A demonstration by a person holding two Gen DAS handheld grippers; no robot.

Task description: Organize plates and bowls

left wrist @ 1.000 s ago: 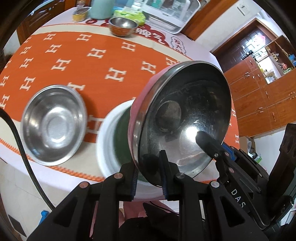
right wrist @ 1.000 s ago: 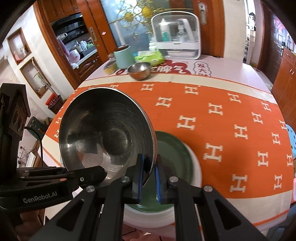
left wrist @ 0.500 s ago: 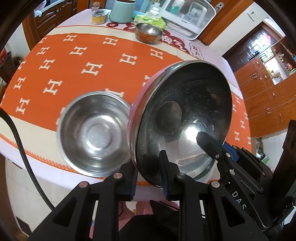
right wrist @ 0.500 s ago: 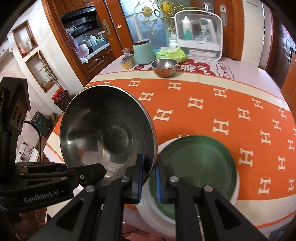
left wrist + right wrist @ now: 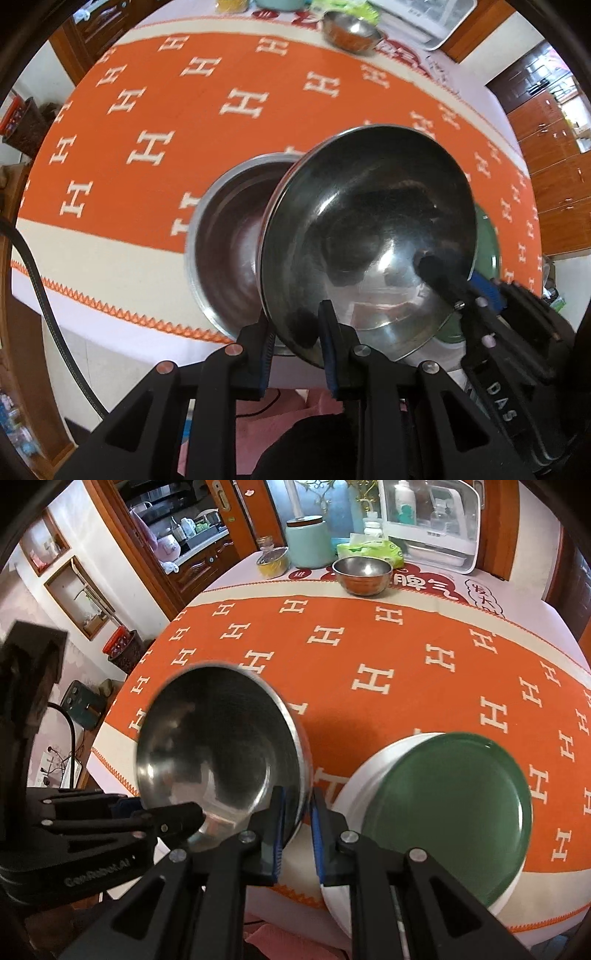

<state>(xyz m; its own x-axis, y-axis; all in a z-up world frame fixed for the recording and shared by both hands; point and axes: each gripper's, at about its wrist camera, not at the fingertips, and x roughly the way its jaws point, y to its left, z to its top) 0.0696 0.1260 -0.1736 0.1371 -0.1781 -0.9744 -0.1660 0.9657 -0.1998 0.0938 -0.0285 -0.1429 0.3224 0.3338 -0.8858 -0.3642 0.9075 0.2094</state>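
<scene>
Both grippers are shut on the rim of one large steel bowl (image 5: 369,236), held tilted above the table's near edge; it also shows in the right wrist view (image 5: 218,746). My left gripper (image 5: 295,332) grips its near rim. My right gripper (image 5: 297,808) grips its right rim. Under and left of it, a second steel bowl (image 5: 225,251) rests on the orange cloth. A green plate (image 5: 447,812) lies on a white plate (image 5: 347,790) at the right; in the left wrist view the green plate (image 5: 487,240) peeks out behind the held bowl.
A small steel bowl (image 5: 362,574) stands at the far side, with a teal canister (image 5: 308,542), a yellow tin (image 5: 273,563), a green packet (image 5: 369,548) and a white rack (image 5: 432,520). The table's near edge (image 5: 110,310) runs just below the bowls. A black cable (image 5: 40,295) hangs at the left.
The held bowl has moved left, off the green plate and over the second steel bowl. Both grippers stay shut on it.
</scene>
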